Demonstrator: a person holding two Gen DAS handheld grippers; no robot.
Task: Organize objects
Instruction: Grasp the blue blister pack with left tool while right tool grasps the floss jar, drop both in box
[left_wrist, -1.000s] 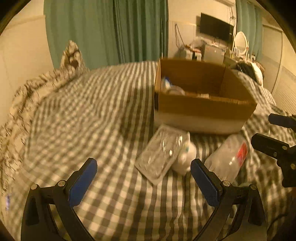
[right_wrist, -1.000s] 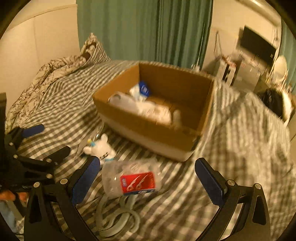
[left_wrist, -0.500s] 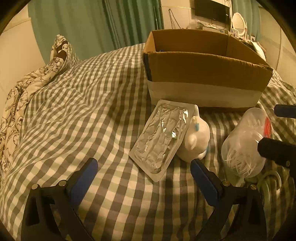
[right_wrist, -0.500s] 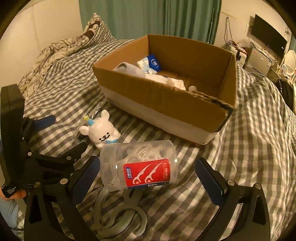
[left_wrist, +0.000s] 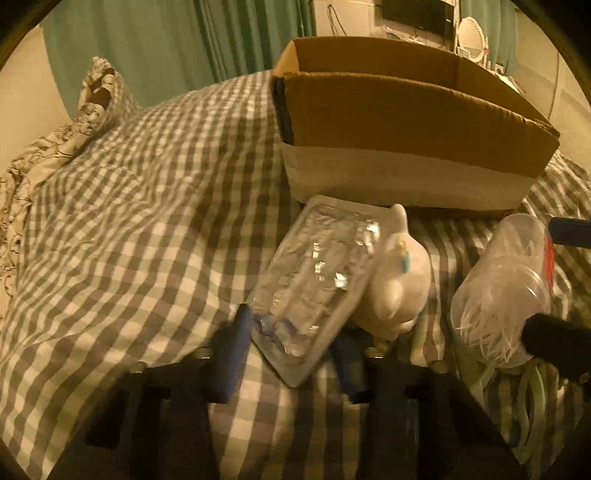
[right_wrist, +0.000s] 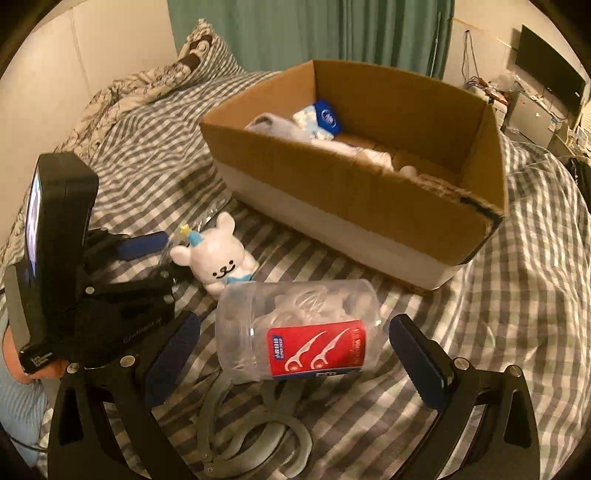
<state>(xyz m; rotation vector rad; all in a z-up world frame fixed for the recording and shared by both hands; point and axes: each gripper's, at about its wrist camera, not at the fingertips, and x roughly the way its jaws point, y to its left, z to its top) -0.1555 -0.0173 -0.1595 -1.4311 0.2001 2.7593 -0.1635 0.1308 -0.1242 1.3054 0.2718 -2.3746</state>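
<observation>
Checked bed (left_wrist: 129, 229) carried our work. Left tongs (left_wrist: 291, 354) straddled clear flat blister pack (left_wrist: 314, 284), not clenched; we judged squaring first wise. Right tongs (right_wrist: 295, 362) gaped around clear floss-pick jar (right_wrist: 295, 328).

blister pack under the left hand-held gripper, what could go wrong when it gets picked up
1. The blister pack leans on the toy bear, so lifting it may tip or drag the bear.
2. The left hand-held gripper has only the pack's near corner between its fingers; the thin, shiny pack could pivot or slip out.
3. The floss pick jar lies on its side between the open fingers of the right hand-held gripper and could roll on the soft bedcover.
</observation>
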